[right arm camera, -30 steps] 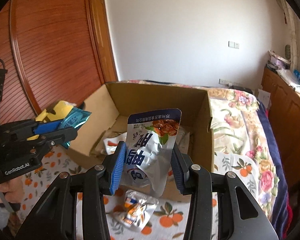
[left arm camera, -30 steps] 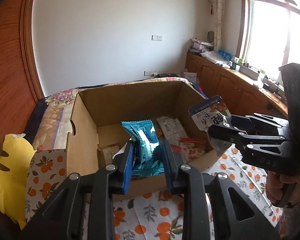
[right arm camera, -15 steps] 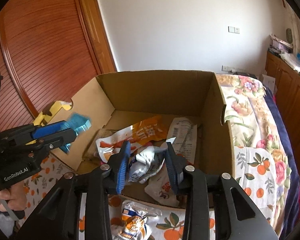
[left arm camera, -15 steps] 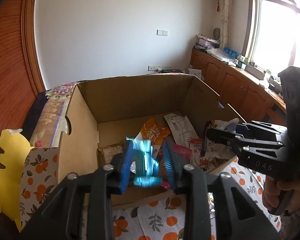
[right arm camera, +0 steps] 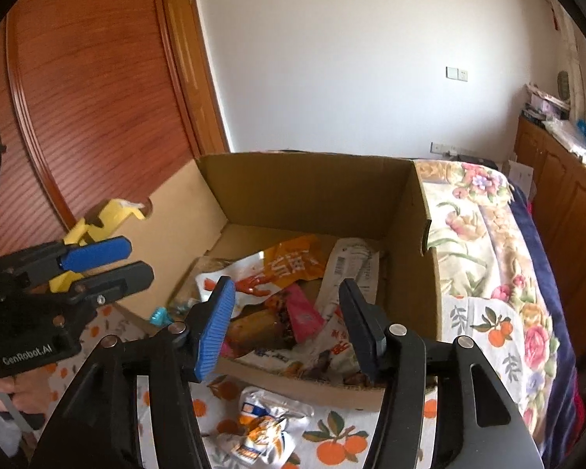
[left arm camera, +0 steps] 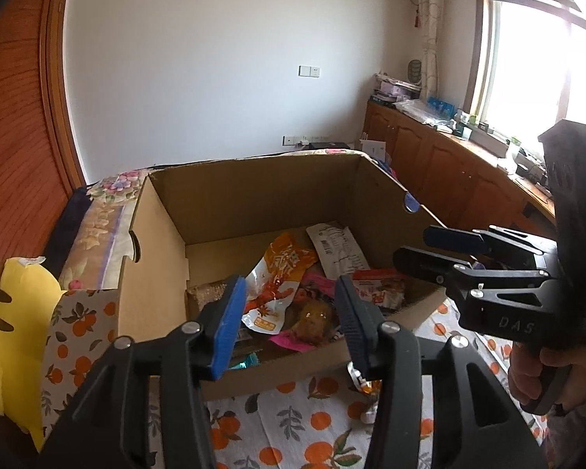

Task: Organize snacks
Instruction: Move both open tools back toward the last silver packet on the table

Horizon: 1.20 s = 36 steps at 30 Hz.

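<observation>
over the box (left arm camera: pixel 168 258), both tools, left (left arm camera: pixel 289 322) and right (right arm camera: pixel 287 326), are held apart and empty, jaws just opened; snacks (right arm camera: pixel 293 269) are piled inside.

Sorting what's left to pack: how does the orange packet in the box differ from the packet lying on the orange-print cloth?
The orange snack packet lies inside the cardboard box among other snacks; the small white packet lies outside, on the cloth before the box's near wall. The orange one looks larger and flatter; the white one is crumpled. Neither is touched by a tool.
</observation>
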Available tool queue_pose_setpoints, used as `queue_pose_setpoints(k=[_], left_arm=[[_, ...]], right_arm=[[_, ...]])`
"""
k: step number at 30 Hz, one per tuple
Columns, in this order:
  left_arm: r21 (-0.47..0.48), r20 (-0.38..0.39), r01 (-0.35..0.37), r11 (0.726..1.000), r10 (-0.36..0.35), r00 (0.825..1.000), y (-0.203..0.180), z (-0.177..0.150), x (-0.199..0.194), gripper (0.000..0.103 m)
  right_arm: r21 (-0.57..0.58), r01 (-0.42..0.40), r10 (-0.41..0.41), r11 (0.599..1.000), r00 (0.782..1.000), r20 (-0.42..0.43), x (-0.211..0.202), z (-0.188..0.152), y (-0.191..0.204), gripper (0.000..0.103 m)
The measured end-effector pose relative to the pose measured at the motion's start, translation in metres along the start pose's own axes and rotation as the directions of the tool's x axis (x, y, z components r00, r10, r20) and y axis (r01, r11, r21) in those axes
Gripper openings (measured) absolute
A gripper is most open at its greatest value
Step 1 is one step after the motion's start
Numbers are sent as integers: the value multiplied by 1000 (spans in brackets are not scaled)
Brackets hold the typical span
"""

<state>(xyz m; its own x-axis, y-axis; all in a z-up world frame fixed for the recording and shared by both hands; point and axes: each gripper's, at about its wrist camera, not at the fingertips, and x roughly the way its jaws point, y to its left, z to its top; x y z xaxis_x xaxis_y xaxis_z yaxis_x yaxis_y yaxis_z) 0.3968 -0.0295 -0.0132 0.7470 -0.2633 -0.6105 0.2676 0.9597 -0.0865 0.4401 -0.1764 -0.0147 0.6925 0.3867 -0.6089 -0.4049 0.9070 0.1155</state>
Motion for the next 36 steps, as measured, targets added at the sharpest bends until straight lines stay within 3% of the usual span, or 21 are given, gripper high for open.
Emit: queue_pose_setpoints(k=[7,19,28,36], left_arm=[[18,21,6,1000,-6,1000,-10,-8,-23,51],[48,45,18,999,-20,999,-27,-33,-60,51],[32,44,20,999,-21,999,-25,-61,-75,52],[11,1,8,1000,-8,1000,-15,-90,-72,52]], right_arm=[[39,-21,20,999,999,33,-31,-10,1,57],[30,14,-15,999,999,35,-73,-43,17,57],[35,23,-22,999,1000,-22,-66,-74,29,60],[30,24,-21,999,994,-109,-34,-96,40,60]])
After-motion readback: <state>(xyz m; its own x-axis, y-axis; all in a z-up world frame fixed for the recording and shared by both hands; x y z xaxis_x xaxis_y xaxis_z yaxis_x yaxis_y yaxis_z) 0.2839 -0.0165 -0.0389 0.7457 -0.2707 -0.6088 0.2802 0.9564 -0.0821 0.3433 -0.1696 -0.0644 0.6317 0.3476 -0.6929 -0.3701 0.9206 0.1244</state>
